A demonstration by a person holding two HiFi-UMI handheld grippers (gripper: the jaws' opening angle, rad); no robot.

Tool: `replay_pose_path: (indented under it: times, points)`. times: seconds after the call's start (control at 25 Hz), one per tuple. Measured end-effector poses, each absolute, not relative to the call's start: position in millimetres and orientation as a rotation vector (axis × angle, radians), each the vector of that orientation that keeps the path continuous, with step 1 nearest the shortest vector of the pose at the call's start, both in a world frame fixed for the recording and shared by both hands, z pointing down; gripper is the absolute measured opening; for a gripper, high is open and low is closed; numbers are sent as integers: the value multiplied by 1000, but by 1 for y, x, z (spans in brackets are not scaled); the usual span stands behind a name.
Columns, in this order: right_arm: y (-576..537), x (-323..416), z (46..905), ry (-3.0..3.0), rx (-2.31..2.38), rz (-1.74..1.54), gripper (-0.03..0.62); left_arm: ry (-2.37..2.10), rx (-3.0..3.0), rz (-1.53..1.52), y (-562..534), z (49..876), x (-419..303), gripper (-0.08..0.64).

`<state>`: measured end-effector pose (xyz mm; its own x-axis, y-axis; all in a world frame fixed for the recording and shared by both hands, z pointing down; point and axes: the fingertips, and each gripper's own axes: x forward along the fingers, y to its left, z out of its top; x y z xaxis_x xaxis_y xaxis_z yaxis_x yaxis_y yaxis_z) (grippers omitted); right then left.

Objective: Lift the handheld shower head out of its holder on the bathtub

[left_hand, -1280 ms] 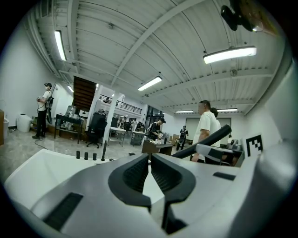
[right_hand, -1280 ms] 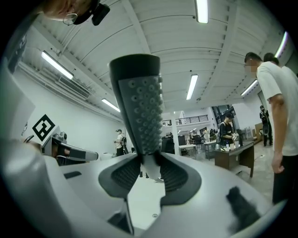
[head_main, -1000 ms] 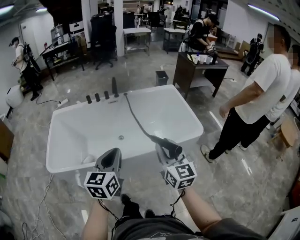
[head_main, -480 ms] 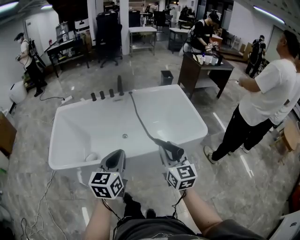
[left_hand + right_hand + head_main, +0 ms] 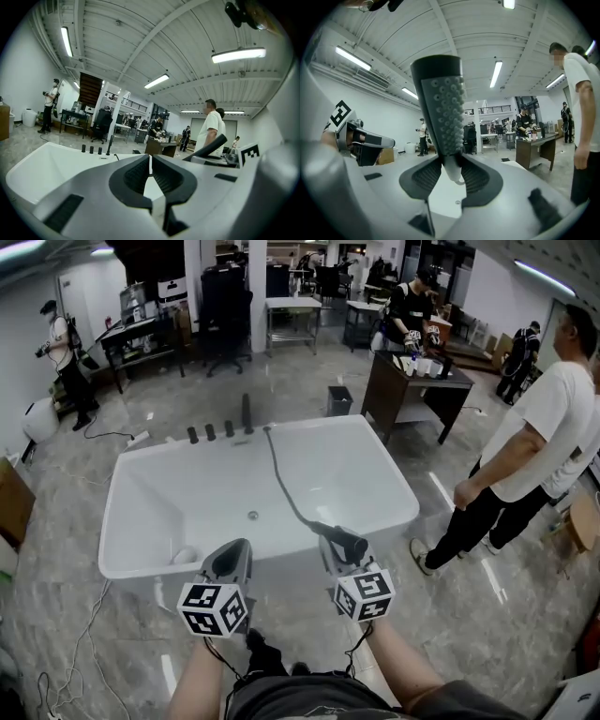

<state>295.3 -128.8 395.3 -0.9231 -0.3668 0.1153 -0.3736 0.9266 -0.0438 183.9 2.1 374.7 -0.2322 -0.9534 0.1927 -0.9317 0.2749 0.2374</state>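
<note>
No words, numbers or brand names can be read anywhere. The two marker cubes bear only black-and-white square patterns.

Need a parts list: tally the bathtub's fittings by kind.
Short knobs: 3
Tall spout: 1
Shower head: 1
Hose: 1
Drain: 1
Total: 7

I'm in a big open workshop or lab hall, not a bathroom. The white bathtub at my 12 o'clock stands free on a polished stone-look floor, with loose cables at 7 o'clock. There is a brown desk at 1 o'clock, a black work table at 10 and an office chair at 11. Overhead is a bare ribbed ceiling with strip lights. People stand about, and one at 10 o'clock wears strapped-on gear.
</note>
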Motion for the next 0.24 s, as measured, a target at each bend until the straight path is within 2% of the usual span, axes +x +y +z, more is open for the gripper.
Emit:
replay_pose_path:
  times: [0.24]
  points:
    - [-137,290,394,-2983,558,99,140,-2249,1739,-121,-12,369,179,26]
